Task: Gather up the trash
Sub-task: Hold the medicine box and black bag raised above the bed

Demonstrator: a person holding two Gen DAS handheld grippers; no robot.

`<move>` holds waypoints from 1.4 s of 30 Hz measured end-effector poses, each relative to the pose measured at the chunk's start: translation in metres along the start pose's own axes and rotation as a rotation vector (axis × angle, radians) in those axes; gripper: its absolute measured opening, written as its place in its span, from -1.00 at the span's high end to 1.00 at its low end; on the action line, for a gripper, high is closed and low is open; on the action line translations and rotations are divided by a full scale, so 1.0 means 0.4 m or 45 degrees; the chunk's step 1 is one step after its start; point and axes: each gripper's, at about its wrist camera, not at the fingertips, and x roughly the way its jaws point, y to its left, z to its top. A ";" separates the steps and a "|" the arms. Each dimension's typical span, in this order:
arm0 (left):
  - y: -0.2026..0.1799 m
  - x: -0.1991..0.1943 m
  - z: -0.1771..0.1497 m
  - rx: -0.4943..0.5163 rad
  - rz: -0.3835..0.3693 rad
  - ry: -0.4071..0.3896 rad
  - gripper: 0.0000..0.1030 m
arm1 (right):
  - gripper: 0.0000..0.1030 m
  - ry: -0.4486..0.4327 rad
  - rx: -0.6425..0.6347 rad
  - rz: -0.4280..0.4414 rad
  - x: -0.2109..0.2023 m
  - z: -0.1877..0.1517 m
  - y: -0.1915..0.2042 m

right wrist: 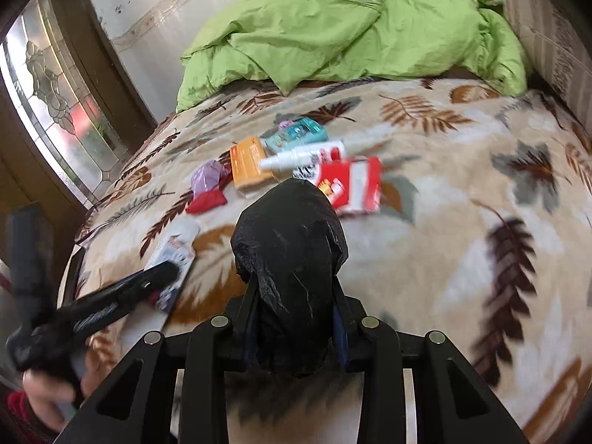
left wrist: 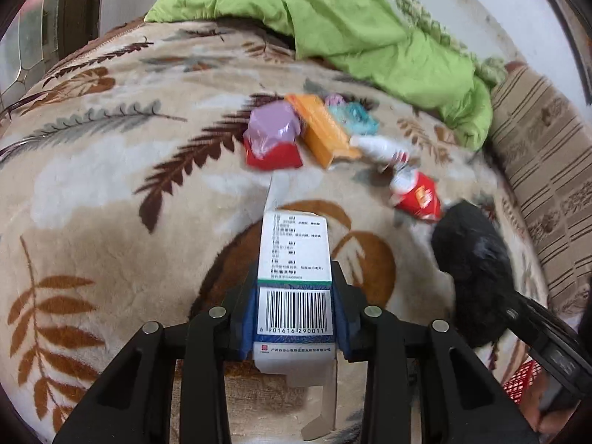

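Observation:
My left gripper is shut on a white medicine box with a barcode, held above the leaf-patterned blanket. My right gripper is shut on a black plastic bag, which also shows in the left wrist view. Trash lies on the bed ahead: a purple and red packet, an orange box, a teal packet, a white bottle and a red and white carton. In the right wrist view the left gripper with the white box is at the left.
A crumpled green duvet lies at the head of the bed. A striped headboard cushion is at the right. A glass-panelled door stands left of the bed. A red mesh basket shows at the lower right.

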 end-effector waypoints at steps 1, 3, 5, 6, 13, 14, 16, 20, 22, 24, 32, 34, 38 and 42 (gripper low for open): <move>-0.002 0.007 -0.005 0.006 0.011 -0.003 0.36 | 0.33 0.001 0.008 0.002 -0.007 -0.009 -0.004; -0.011 0.005 -0.013 0.036 0.037 -0.031 0.36 | 0.33 -0.005 0.003 -0.011 -0.025 -0.034 -0.009; -0.022 -0.007 -0.022 0.063 0.069 -0.059 0.37 | 0.34 -0.030 -0.034 -0.053 -0.044 -0.051 -0.009; -0.024 -0.014 -0.026 0.065 0.073 -0.067 0.37 | 0.34 -0.039 -0.031 -0.061 -0.053 -0.057 -0.012; -0.089 -0.118 -0.076 0.179 0.094 -0.177 0.37 | 0.33 -0.136 -0.042 -0.094 -0.131 -0.080 -0.010; -0.106 -0.139 -0.090 0.217 0.106 -0.201 0.37 | 0.34 -0.151 -0.054 -0.105 -0.140 -0.084 -0.006; -0.131 -0.165 -0.109 0.265 0.124 -0.232 0.37 | 0.33 -0.167 -0.067 -0.120 -0.156 -0.096 -0.004; -0.168 -0.193 -0.132 0.335 0.148 -0.256 0.37 | 0.33 -0.180 -0.054 -0.127 -0.183 -0.118 -0.009; -0.180 -0.203 -0.140 0.355 0.153 -0.266 0.37 | 0.33 -0.186 -0.049 -0.129 -0.197 -0.128 -0.008; -0.189 -0.209 -0.146 0.368 0.156 -0.269 0.37 | 0.33 -0.195 -0.049 -0.133 -0.210 -0.135 -0.007; -0.208 -0.222 -0.157 0.409 0.180 -0.291 0.37 | 0.33 -0.191 -0.015 -0.137 -0.236 -0.153 -0.015; -0.210 -0.223 -0.158 0.411 0.182 -0.292 0.37 | 0.33 -0.194 -0.009 -0.135 -0.240 -0.154 -0.015; -0.214 -0.225 -0.161 0.424 0.189 -0.293 0.37 | 0.33 -0.200 -0.016 -0.134 -0.245 -0.153 -0.007; -0.215 -0.224 -0.163 0.426 0.190 -0.290 0.37 | 0.33 -0.197 -0.023 -0.130 -0.244 -0.153 0.001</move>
